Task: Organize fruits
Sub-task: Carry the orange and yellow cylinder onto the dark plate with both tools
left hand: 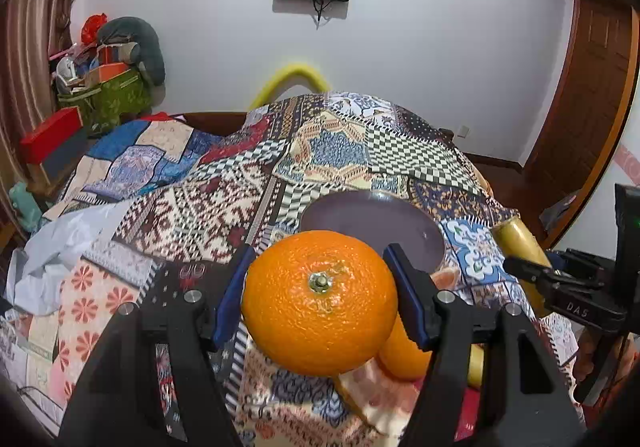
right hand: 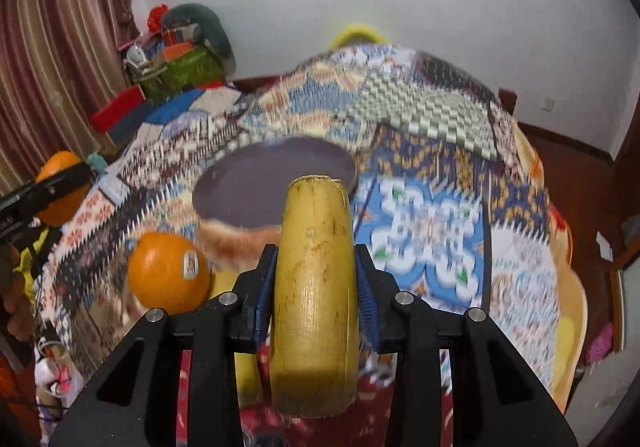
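Patterned quilt [left hand: 224,203]; orange [left hand: 320,303] between left fingers [left hand: 232,299], clamped.

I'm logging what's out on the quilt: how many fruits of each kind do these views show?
Oranges: 2, one in the left gripper, one on the quilt
Bananas: 1, in the right gripper
Total: 3

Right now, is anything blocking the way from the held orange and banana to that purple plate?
Nothing visible. The left gripper holds the orange, the right gripper the banana. The purple plate lies bare just ahead on the quilt; a second orange sits off to the side.
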The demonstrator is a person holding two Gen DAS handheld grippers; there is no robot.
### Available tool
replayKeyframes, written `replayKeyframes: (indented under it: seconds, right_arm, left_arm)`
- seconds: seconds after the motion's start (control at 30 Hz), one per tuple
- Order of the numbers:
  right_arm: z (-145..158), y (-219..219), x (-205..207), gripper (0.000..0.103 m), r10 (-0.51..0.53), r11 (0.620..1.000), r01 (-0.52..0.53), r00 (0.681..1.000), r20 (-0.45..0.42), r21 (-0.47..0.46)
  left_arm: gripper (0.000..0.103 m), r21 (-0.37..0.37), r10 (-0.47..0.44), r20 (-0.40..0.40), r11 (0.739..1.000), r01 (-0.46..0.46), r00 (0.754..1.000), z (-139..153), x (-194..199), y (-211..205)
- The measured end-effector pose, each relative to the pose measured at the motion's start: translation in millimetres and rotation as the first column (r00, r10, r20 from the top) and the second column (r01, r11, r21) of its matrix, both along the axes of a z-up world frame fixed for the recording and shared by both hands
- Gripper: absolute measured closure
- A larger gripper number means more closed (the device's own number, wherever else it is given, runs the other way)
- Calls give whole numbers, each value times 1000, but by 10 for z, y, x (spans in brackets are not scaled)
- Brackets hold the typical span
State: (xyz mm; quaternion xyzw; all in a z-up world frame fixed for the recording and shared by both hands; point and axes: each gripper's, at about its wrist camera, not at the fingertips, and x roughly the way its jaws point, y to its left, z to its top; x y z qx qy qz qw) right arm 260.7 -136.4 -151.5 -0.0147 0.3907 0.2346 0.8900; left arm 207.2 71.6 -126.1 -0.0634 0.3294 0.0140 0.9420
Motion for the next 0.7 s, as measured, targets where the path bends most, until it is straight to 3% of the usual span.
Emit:
replayKeyframes:
  seconds: [0.37,0.7]
  right_arm:
    - [279,146,322,69,-5,1000,2,994,109,26]
    - [265,302,704,69,1,1000,-5,990,143,29]
  left_arm:
    - [38,10,-4,34,1000,3,999,132,442,24]
    - [38,41,12,25,999,-13,1000,115,869,50]
